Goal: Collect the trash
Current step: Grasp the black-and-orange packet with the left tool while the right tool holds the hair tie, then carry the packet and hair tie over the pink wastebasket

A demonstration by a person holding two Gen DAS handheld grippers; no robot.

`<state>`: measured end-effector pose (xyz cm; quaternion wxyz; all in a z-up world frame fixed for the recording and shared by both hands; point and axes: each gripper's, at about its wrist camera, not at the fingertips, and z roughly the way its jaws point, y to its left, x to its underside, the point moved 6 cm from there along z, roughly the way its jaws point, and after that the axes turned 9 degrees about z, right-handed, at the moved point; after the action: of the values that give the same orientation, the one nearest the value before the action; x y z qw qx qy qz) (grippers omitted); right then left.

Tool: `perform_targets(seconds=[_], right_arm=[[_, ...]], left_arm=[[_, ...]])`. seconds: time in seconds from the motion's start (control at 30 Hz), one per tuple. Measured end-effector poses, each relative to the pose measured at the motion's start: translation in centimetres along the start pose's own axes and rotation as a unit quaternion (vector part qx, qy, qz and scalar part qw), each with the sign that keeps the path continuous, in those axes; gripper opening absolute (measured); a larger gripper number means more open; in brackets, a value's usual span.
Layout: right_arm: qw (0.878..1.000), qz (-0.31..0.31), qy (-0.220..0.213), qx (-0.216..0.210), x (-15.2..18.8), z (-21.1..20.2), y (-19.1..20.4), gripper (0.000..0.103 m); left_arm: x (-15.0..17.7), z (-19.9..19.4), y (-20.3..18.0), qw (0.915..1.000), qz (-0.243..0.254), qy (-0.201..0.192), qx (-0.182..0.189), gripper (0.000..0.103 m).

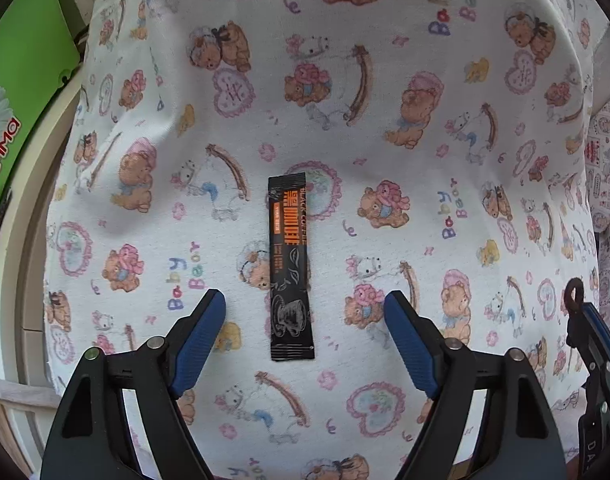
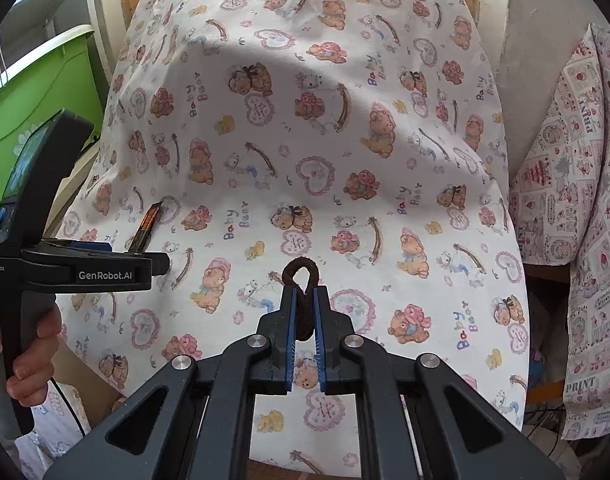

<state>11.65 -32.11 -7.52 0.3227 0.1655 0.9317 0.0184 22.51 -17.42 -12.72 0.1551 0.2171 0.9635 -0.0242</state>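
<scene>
A black coffee stick sachet [image 1: 289, 266] lies flat on a table covered with a teddy-bear print cloth [image 1: 425, 80]. My left gripper [image 1: 305, 308] is open just above the cloth, its blue pads on either side of the sachet's near half, not touching it. The sachet's far end also shows in the right wrist view [image 2: 147, 227], behind the left gripper's body [image 2: 77, 268]. My right gripper [image 2: 305, 300] is shut on a dark brown hair tie [image 2: 301, 280], whose loop sticks out past the fingertips. The right gripper with the hair tie shows at the right edge of the left wrist view [image 1: 585, 312].
A green plastic bin [image 2: 37, 92] stands left of the table; it also shows in the left wrist view [image 1: 21, 80]. A second patterned cloth [image 2: 577, 200] hangs at the right. The table edge [image 2: 517, 320] drops off on the right. A hand [image 2: 33, 352] holds the left gripper's handle.
</scene>
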Motion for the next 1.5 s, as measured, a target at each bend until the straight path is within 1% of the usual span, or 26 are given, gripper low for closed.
perform_targets(seconds=[0.07,0.13,0.17,0.2,0.27,0.3,0.33,0.43,0.53,0.73,0.87,0.97,1.1,1.17,1.23,1.33,1.4,1.5], right_arm=[[1.0,0.002,-0.001,-0.001,0.0,-0.1,-0.2,0.009],[1.0,0.004,-0.003,-0.001,-0.1,-0.2,-0.3,0.009],[1.0,0.005,-0.003,-0.001,-0.2,-0.2,-0.4,0.009],[1.0,0.006,-0.003,-0.001,-0.2,-0.3,-0.4,0.009],[1.0,0.009,-0.004,-0.002,-0.3,-0.3,-0.6,0.009],[1.0,0.01,-0.003,-0.002,-0.3,-0.3,-0.6,0.009],[1.0,0.011,-0.003,-0.002,-0.3,-0.3,-0.6,0.009],[1.0,0.013,-0.001,-0.004,-0.2,-0.1,-0.5,0.009],[1.0,0.012,0.0,-0.002,0.0,0.0,-0.4,0.009],[1.0,0.007,0.0,-0.002,0.2,0.1,-0.1,0.009],[1.0,0.009,0.0,-0.008,0.2,0.0,0.0,0.009],[1.0,0.013,0.001,-0.017,0.4,-0.4,0.2,0.009],[1.0,0.002,-0.005,-0.025,0.9,-2.2,1.0,0.009],[1.0,-0.002,-0.013,-0.028,0.9,-3.6,1.4,0.009],[0.999,0.002,-0.016,-0.037,1.0,-5.0,1.9,0.009],[0.998,0.01,-0.019,-0.061,1.4,-7.2,2.8,0.009],[0.997,0.007,-0.02,-0.07,2.2,-8.6,3.5,0.009],[0.997,-0.002,-0.018,-0.074,3.8,-10.0,4.3,0.009]], left_arm=[[0.0,0.2,-0.2,0.9999,0.003,-0.004,-0.008,0.074],[-0.1,0.3,-0.1,0.9999,0.007,-0.009,-0.011,0.068],[-0.3,0.3,-0.1,0.9998,0.009,-0.01,-0.012,0.066],[-0.3,0.3,0.0,0.9998,0.008,-0.011,-0.013,0.061],[-0.6,0.2,0.0,0.9998,0.004,-0.015,-0.014,0.046],[-0.6,0.1,0.2,0.9998,0.003,-0.016,-0.015,0.03],[-0.7,-0.2,0.2,0.9998,0.003,-0.014,-0.014,0.016],[-0.6,-0.5,0.3,0.9999,-0.001,-0.012,0.005,0.016],[-0.2,-1.0,0.9,0.9998,0.003,-0.017,-0.01,0.016],[0.7,-3.8,0.9,0.9991,0.01,-0.042,-0.003,0.016],[1.4,-5.9,0.7,0.9982,0.014,-0.055,0.02,0.016],[2.0,-7.3,0.6,0.9974,0.015,-0.064,0.029,0.016],[3.0,-9.5,0.5,0.9959,0.019,-0.08,0.037,0.016],[3.9,-10.7,0.8,0.9953,0.021,-0.088,0.032,0.016],[4.6,-11.3,0.5,0.9955,0.019,-0.088,0.027,0.016],[6.0,-12.1,-0.1,0.994,0.013,-0.09,0.06,0.016],[7.1,-12.6,-0.5,0.9923,0.014,-0.089,0.084,0.017],[8.8,-13.0,-0.7,0.9919,0.015,-0.092,0.086,0.017]])
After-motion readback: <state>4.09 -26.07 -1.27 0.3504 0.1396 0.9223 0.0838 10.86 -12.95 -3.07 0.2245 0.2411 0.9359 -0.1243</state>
